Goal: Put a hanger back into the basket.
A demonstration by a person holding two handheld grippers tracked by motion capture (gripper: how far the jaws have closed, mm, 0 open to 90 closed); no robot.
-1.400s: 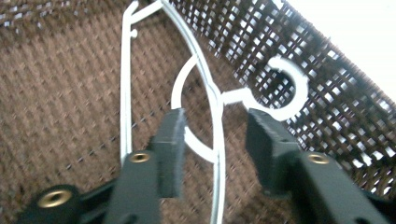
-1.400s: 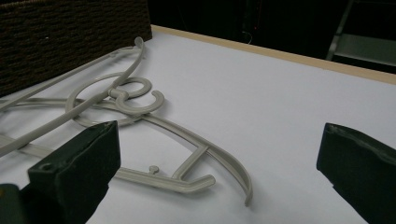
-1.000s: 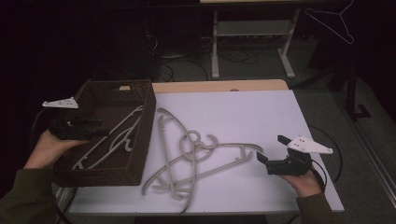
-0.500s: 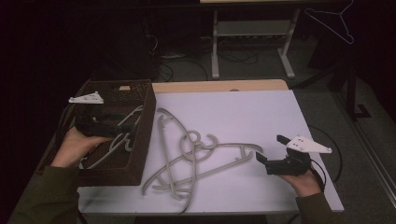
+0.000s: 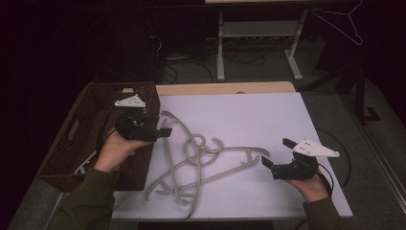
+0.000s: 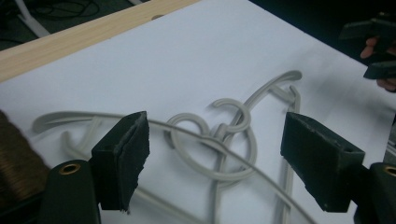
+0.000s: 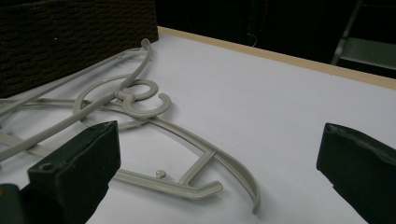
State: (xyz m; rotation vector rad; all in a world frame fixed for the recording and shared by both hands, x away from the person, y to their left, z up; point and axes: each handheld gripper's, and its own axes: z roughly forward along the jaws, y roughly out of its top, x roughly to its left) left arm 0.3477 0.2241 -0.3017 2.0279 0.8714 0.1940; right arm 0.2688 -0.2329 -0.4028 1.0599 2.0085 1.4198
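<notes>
Now that the left hand-held gripper (image 5: 165,131) has come out of the brown basket (image 5: 84,120), where it was a second ago, it hangs over the basket's right rim, beside the pile of grey hangers (image 5: 203,155). Its jaws have just been opening; they stand apart with nothing between them. That likely means a hanger was dropped in the basket, where a pale one (image 5: 84,165) lies, and the next one is wanted. The hangers lie tangled on the tabletop (image 5: 249,112), just right of the basket. The right hand-held gripper (image 5: 275,159) has stayed far right of the basket, jaws apart and empty, near the pile's end.
</notes>
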